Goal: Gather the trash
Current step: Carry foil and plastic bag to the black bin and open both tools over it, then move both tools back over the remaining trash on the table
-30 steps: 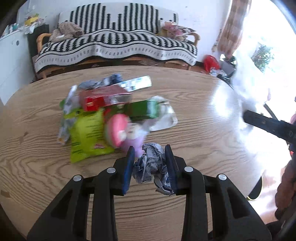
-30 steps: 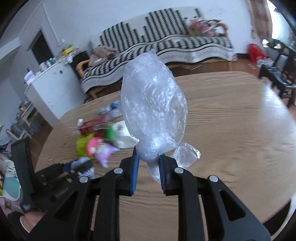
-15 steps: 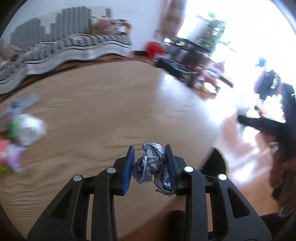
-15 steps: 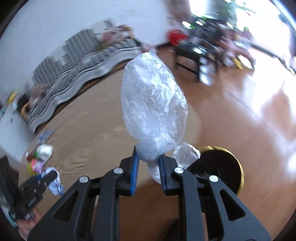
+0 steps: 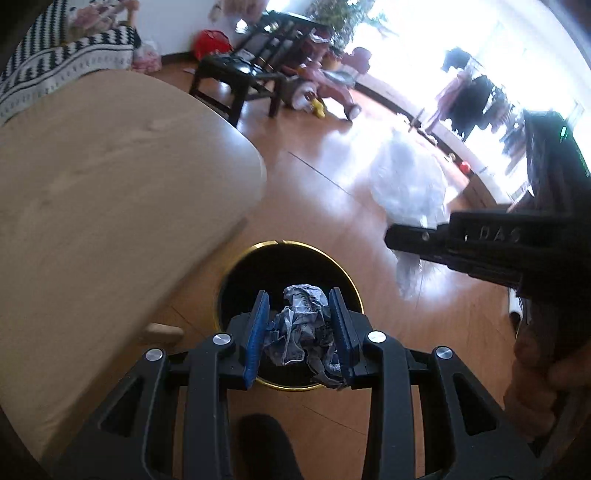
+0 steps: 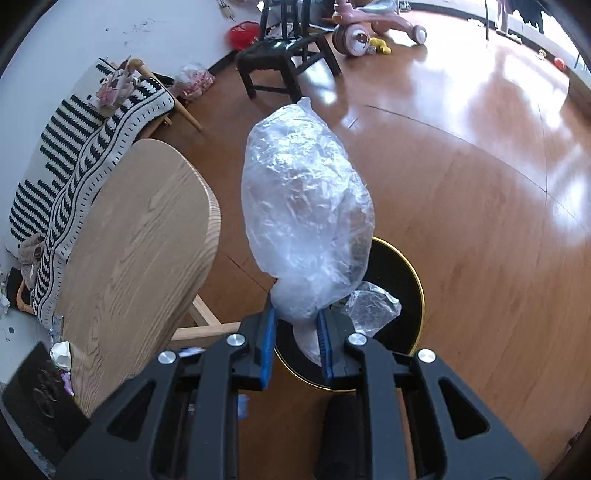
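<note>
My left gripper (image 5: pixel 300 325) is shut on a crumpled grey paper ball (image 5: pixel 301 328) and hangs over the black, gold-rimmed trash bin (image 5: pixel 343 273) on the floor. My right gripper (image 6: pixel 295 328) is shut on the neck of a clear plastic bag (image 6: pixel 304 221), which bulges up in front of the same bin (image 6: pixel 402 280). In the left wrist view the right gripper (image 5: pixel 424 240) reaches in from the right with the bag (image 5: pixel 406 184) above its fingers.
The round wooden table (image 5: pixel 92 206) edge is left of the bin, with leftover trash (image 6: pixel 61 354) at its far end. A black stool (image 6: pixel 288 59), a pink ride-on toy (image 6: pixel 369 26) and a striped sofa (image 6: pixel 92 129) stand farther off on the wooden floor.
Both grippers swung away from the trash pile on the table, past its edge, and tilted down over the bin. Each still holds its item.
</note>
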Demonstrator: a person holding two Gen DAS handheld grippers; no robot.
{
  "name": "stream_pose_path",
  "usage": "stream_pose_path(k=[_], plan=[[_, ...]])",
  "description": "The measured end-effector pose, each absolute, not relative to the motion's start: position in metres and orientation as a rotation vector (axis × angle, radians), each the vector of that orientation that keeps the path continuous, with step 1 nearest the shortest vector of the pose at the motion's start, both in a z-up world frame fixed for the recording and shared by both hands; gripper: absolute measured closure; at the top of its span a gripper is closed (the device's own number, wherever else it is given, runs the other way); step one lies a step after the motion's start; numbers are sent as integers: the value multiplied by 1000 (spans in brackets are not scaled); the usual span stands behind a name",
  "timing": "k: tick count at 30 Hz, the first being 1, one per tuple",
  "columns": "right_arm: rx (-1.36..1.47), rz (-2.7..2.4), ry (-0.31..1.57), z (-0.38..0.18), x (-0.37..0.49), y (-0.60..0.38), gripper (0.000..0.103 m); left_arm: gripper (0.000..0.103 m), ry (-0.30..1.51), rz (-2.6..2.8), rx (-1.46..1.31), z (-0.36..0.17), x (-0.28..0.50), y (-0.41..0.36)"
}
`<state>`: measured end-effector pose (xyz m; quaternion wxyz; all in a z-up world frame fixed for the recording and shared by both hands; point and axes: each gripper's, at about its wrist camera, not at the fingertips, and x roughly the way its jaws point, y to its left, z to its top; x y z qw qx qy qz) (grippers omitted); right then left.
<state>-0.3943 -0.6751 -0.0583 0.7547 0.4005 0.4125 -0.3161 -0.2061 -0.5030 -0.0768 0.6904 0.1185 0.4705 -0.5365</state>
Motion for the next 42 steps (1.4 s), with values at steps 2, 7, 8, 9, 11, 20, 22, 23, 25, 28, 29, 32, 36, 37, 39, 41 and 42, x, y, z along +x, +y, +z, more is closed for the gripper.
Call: stream_pose_path(k=[2, 7, 8, 9, 11, 20, 22, 23, 25, 28, 29, 32, 36, 37, 39, 41, 42], plan=[[877, -689, 915, -62, -393, -674, 82, 70, 1057, -1205, 280, -83, -211, -512], [906, -681, 922, -63, -381, -673, 82, 70, 1074, -1216, 285, -92, -210, -522], [906, -687, 922, -63, -381, -672, 82, 70, 1074, -1216, 285, -92, -211, -522], [905, -690, 922, -63, -381, -671, 82, 70, 1077, -1217, 284, -94, -207, -524], [906, -689, 927, -64, -381, -671, 82, 70, 1085, -1217, 279, -95, -207, -528], [917, -701, 949, -70, -375, -676, 42, 54, 1070, -1215, 272, -97, -210, -533], [896, -720, 928, -65, -375, -676, 29, 44, 1068, -1221, 259, -97, -209, -531], [892, -728, 920, -63, -376, -676, 29, 37, 1067, -1220, 258, -97, -209, -531], [904, -728, 904, -62, -378, -676, 29, 33, 1070, -1223, 247, -98, -210, -530], [902, -715, 904, -61, -376, -674, 29, 27, 1075, -1232, 241, -97, -212, -529], [896, -717, 902, -59, -375, -673, 29, 26, 1077, -1236, 239, -96, -213, -528], [883, -713, 867, -49, -373, -670, 29, 22, 1079, -1244, 232, -93, -214, -522], [823, -686, 829, -33, -361, -655, 24, 14, 1063, -1233, 213, -78, -209, -497], [812, -679, 818, -29, -357, -651, 24, 13, 1046, -1221, 215, -71, -204, -486], [781, -656, 784, -17, -344, -639, 24, 12, 1019, -1199, 221, -60, -194, -467], [753, -621, 754, -7, -329, -623, 24, 12, 990, -1168, 216, -48, -179, -441], [743, -600, 741, -2, -320, -615, 24, 12, 975, -1139, 211, -41, -167, -424]])
